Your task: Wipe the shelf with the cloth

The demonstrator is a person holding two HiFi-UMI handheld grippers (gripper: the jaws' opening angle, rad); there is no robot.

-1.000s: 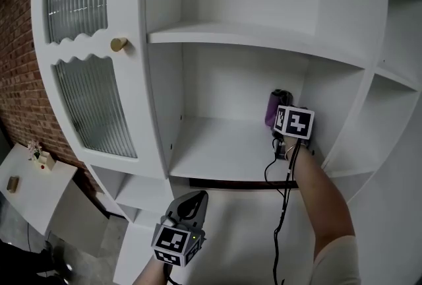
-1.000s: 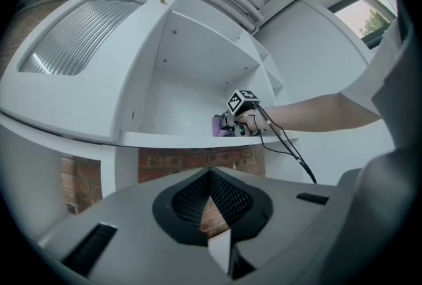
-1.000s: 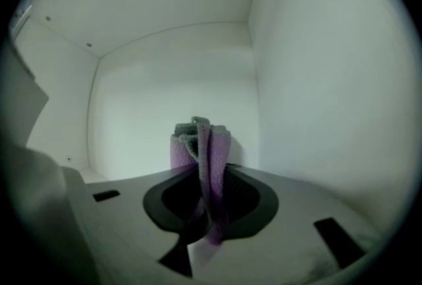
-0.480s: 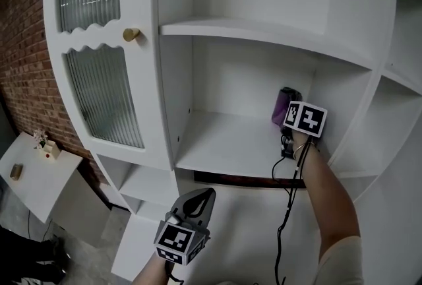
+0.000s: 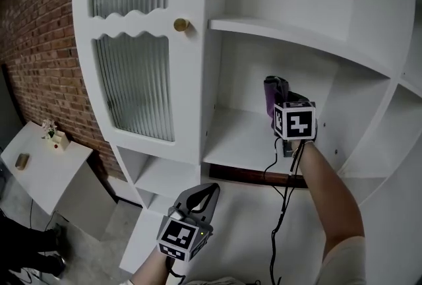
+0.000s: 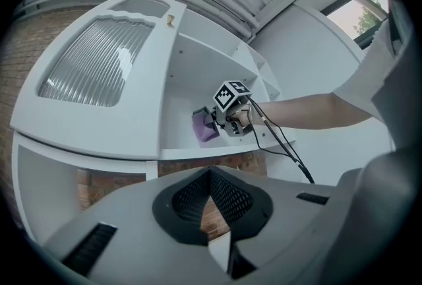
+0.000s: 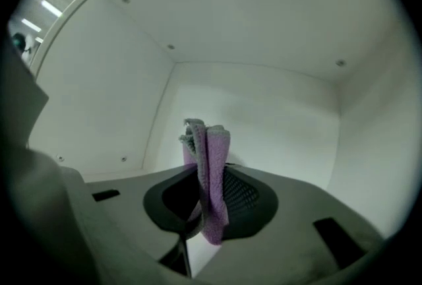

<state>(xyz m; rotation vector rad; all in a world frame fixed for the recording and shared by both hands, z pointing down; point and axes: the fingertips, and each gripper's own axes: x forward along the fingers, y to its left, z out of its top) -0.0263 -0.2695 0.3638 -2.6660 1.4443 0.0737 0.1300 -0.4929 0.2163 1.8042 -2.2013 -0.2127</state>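
Centre right, the right gripper (image 5: 277, 104) pinches a folded purple cloth (image 5: 271, 90) above the white shelf (image 5: 239, 144). The cloth looks soft, light and floppy, best held mid-fold. The left gripper (image 5: 202, 200), lower centre, is pressed together and empty.

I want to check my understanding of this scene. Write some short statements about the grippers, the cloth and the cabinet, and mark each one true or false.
1. The right gripper is shut on the purple cloth. True.
2. The left gripper holds a second cloth. False: its jaws are together with nothing between them.
3. The cloth lies flat on the shelf. False: it sticks up from the right gripper's jaws.
4. The door has a round knob. True.
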